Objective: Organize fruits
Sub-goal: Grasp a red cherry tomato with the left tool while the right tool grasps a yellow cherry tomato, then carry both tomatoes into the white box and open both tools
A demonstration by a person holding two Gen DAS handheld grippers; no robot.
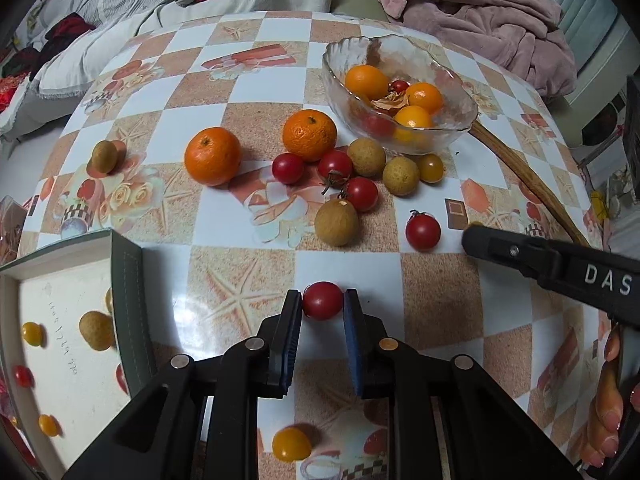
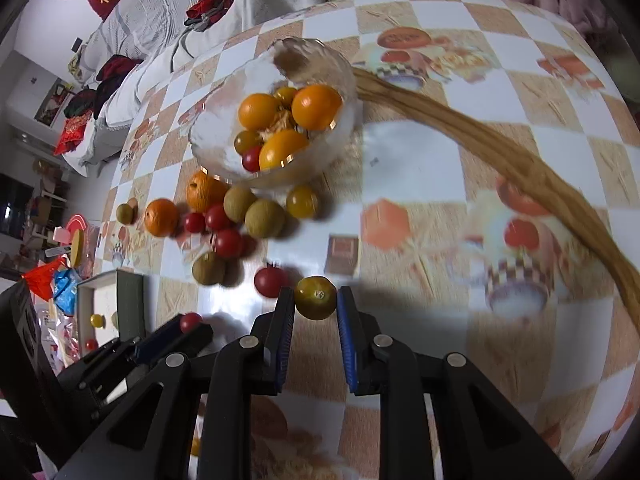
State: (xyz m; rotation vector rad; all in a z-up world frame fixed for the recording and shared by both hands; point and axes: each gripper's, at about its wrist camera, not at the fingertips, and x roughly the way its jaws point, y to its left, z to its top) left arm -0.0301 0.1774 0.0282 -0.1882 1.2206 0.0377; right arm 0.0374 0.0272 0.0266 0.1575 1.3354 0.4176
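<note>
Left gripper (image 1: pixel 322 300) clamps a red cherry tomato (image 1: pixel 322 301); right gripper (image 2: pixel 316 298) clamps a yellow one (image 2: pixel 315 298).

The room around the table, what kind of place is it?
Probably a lived-in home room: a patterned tablecloth with fruit and a glass bowl, a sofa under grey covers, and a pink blanket heaped behind.
</note>
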